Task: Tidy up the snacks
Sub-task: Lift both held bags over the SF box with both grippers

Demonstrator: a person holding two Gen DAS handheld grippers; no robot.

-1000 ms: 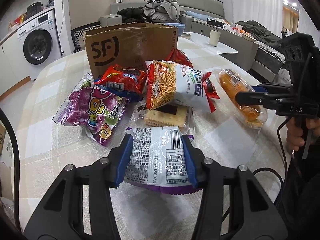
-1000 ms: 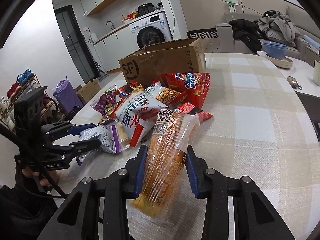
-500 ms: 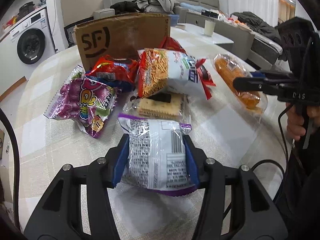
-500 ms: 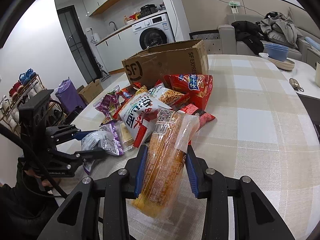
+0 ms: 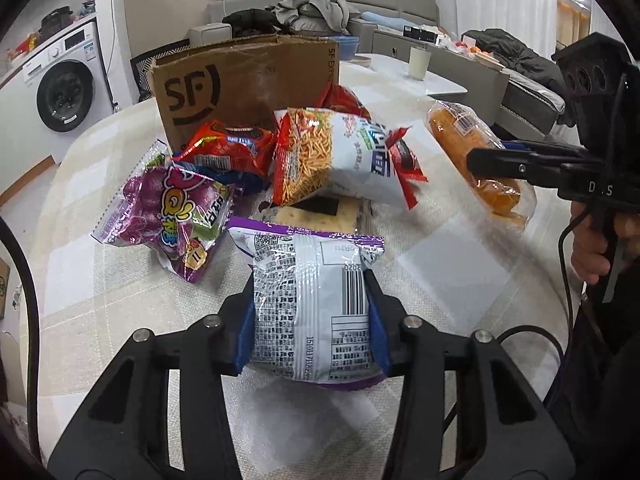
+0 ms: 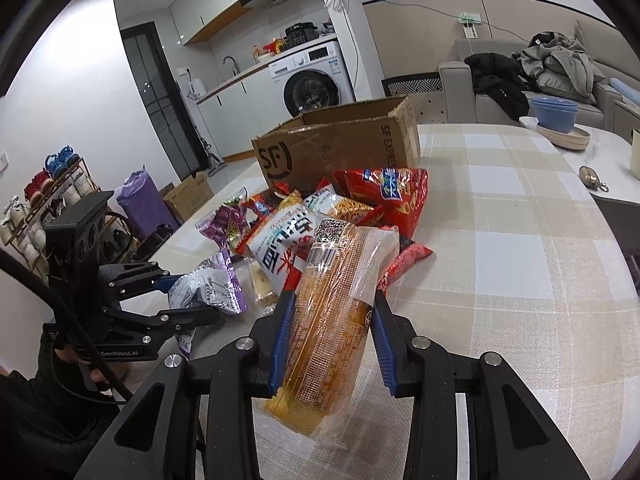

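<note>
My left gripper (image 5: 310, 282) has its jaws closing, and the blue pads press the sides of a silver and purple snack bag (image 5: 308, 256) held just above the cloth. In the right wrist view my right gripper (image 6: 334, 300) is shut on a long clear pack of orange bread (image 6: 340, 264), tilted up over the table. Behind them lies a pile: a purple candy bag (image 5: 168, 208), a red cookie pack (image 5: 228, 148), a white and orange noodle-snack bag (image 5: 340, 156), a cracker pack (image 5: 316, 212) and a red bag (image 6: 384, 196). An open cardboard box (image 5: 240, 80) stands behind the pile.
A checked cloth covers the round table (image 6: 520, 240). On a white side table to the right stand a cup (image 5: 419, 62) and blue bowls (image 6: 554, 114). A person's hand (image 5: 588, 256) holds the right gripper's handle. A washing machine and shoe rack lie beyond the table's left side.
The silver bag has tipped up off the cloth between my left gripper's pads, and the pads have drawn closer on it. The right gripper and its bread pack have barely moved.
</note>
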